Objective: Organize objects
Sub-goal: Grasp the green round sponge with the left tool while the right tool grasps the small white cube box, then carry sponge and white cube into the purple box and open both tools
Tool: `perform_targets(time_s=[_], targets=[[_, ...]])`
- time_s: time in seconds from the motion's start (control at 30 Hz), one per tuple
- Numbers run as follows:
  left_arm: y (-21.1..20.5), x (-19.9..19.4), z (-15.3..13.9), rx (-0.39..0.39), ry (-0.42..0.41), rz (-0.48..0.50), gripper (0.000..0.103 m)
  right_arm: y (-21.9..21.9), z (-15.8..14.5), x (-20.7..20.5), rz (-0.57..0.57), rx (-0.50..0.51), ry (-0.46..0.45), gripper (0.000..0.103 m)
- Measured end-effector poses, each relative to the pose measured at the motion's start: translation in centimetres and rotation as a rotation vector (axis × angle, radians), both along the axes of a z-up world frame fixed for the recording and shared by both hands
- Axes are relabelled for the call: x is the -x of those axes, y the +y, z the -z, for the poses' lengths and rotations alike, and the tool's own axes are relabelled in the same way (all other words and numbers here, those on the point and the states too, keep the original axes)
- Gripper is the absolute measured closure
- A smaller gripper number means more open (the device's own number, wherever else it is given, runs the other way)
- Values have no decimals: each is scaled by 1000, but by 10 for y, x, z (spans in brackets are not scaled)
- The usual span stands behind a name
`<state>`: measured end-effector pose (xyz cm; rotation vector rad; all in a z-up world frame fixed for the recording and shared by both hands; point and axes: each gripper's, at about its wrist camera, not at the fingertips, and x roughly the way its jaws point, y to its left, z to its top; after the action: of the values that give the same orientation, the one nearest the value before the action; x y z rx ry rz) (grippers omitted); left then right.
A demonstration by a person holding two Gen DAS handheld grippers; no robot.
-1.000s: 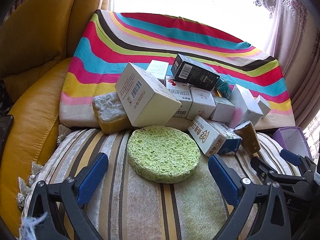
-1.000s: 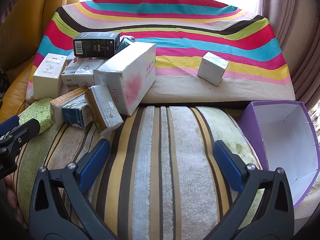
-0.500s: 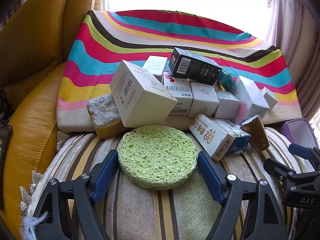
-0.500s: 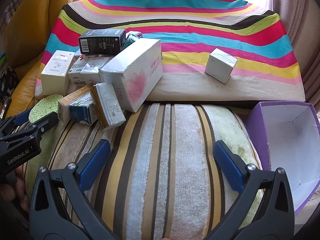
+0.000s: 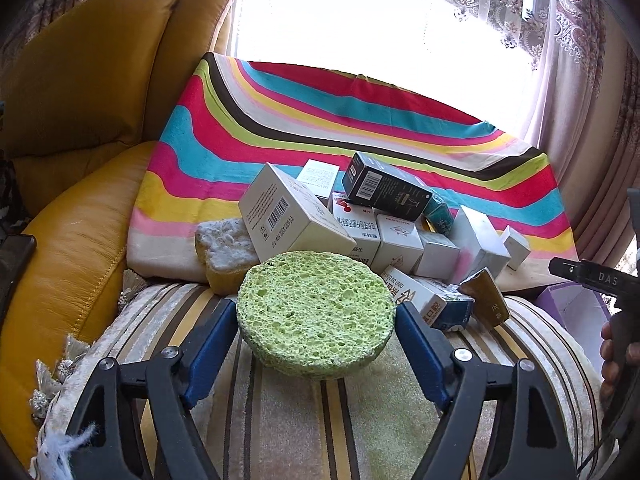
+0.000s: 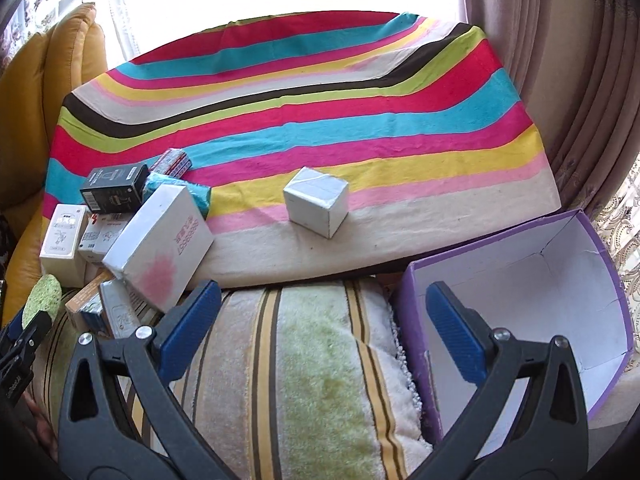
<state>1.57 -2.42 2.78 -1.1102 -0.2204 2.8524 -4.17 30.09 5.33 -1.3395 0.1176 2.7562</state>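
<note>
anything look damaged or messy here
Yes. The purple box has cracked, creased inner walls. The small cartons lie in a tumbled heap, with the black box tilted on top.

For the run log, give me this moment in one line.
left gripper: shut on round green sponge | right gripper: open, holding nothing, beside open purple cardboard box | small boxes piled on striped cloth
</note>
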Motion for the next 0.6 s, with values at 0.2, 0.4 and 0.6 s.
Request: perform_targets(time_s=[0.2,0.4,0.6], targets=[[-4,-5,-2,-28,43,-24,22,1,12,48,100,-15,-54,2],[-4,-8,0,-44,68,-38,22,-12,23,83,142,-34,-100,9],[-3,-11,-1,-50,86,-43,22,-11,40,89,147,-8,-149,51]])
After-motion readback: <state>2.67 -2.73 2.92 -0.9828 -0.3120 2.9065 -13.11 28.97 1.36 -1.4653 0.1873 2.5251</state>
